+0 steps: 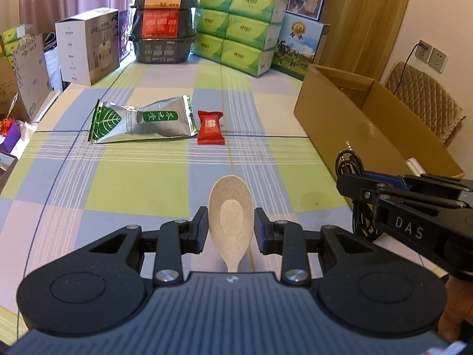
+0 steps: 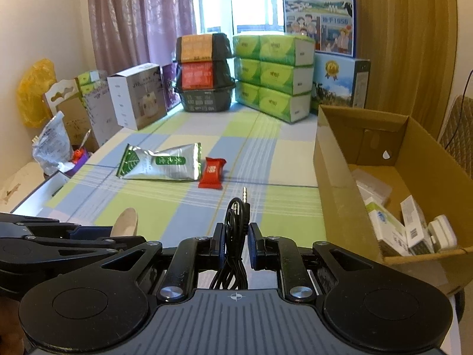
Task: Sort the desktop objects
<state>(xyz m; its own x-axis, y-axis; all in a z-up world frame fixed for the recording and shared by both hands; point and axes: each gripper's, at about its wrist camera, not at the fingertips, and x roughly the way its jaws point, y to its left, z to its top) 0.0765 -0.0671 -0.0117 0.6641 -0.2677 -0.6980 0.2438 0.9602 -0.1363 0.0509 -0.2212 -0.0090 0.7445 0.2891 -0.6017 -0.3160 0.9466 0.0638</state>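
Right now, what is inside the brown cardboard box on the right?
The cardboard box holds small white cartons, a white plug-like item and a clear plastic case. Its near wall hides whatever lies lower at the front.

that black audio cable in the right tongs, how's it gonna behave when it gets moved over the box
Probably floppy: the black cable is a loose bundle whose loops hang below the right tongs, so they may swing or snag the cardboard box wall. It looks light, and thin strands could slip from the pads.
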